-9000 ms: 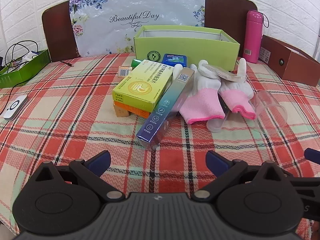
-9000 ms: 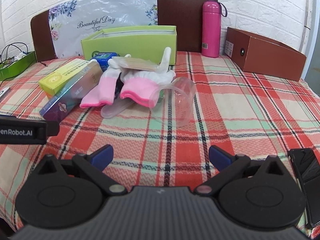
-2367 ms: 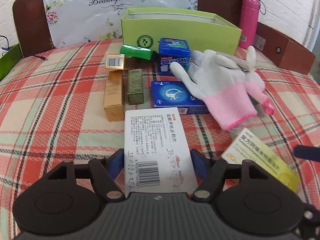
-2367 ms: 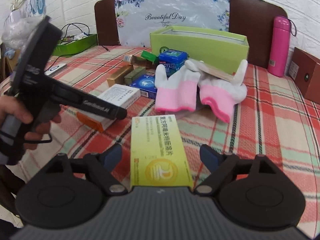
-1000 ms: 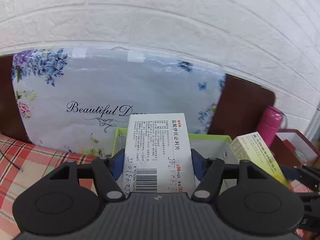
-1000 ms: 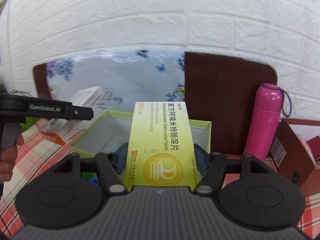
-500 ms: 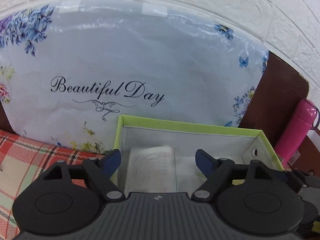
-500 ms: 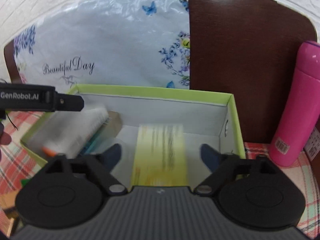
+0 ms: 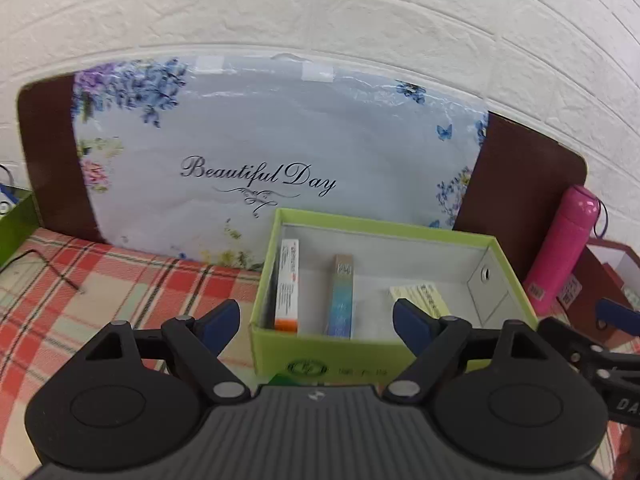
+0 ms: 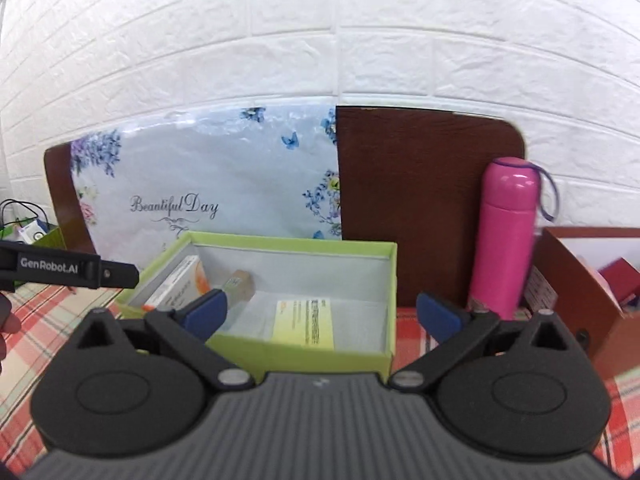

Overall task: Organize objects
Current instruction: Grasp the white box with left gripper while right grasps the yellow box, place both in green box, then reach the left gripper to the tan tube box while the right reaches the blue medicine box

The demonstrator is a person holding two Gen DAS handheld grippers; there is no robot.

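A light green open box (image 9: 372,229) (image 10: 296,350) stands on the checked cloth against the headboard. Inside it a white-and-orange medicine box (image 9: 287,284) (image 10: 176,286) stands on edge at the left. A slim blue gradient box (image 9: 341,300) (image 10: 239,280) lies in the middle, and a yellow medicine box (image 9: 424,295) (image 10: 305,322) lies flat at the right. My left gripper (image 9: 316,322) hangs before the box, jaws still opening, nothing between them. My right gripper (image 10: 320,314) hangs beside it, jaws still opening and empty too.
A pink flask (image 9: 564,252) (image 10: 506,236) stands right of the green box, with a brown carton (image 10: 588,280) beyond it. A floral "Beautiful Day" bag (image 9: 260,156) leans on the brown headboard (image 10: 420,184). A green tray (image 9: 16,224) with cables sits far left.
Both grippers let go of their medicine boxes, which now rest inside the green box. Both jaws spread wider and the grippers drew back from the box.
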